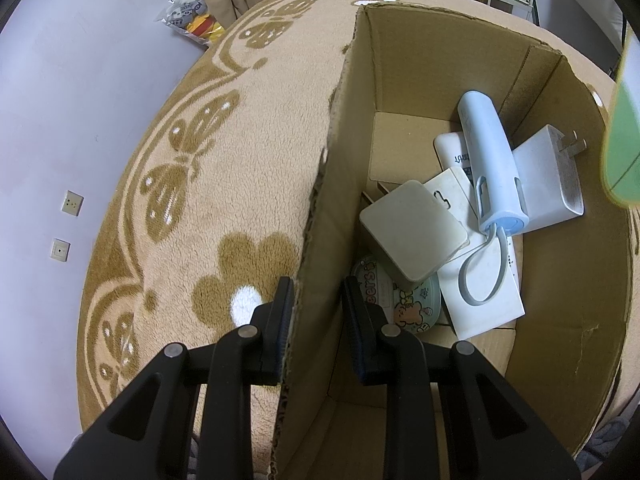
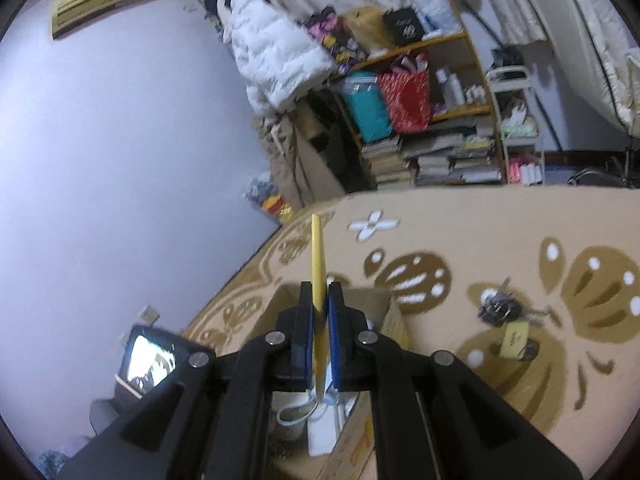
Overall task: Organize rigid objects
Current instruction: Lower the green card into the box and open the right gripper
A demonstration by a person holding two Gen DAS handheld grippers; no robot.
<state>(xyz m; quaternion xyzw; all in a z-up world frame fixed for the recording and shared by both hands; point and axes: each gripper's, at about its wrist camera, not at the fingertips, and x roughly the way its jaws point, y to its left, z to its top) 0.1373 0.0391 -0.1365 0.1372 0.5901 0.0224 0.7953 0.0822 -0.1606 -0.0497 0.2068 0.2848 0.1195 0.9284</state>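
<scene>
My left gripper stands over the left wall of an open cardboard box, one finger outside and one inside, shut on that wall. Inside lie a light blue device with a strap, a white plug charger, a square white block, a white card and a cartoon tin. My right gripper is shut on a thin yellow-edged flat piece, held edge-on above the box. A green, yellow-rimmed shape shows at the right edge of the left wrist view.
The box sits on a beige rug with brown butterflies. A bunch of keys with a yellow tag lies on the rug right of the box. A lilac wall is on the left, a crowded bookshelf behind.
</scene>
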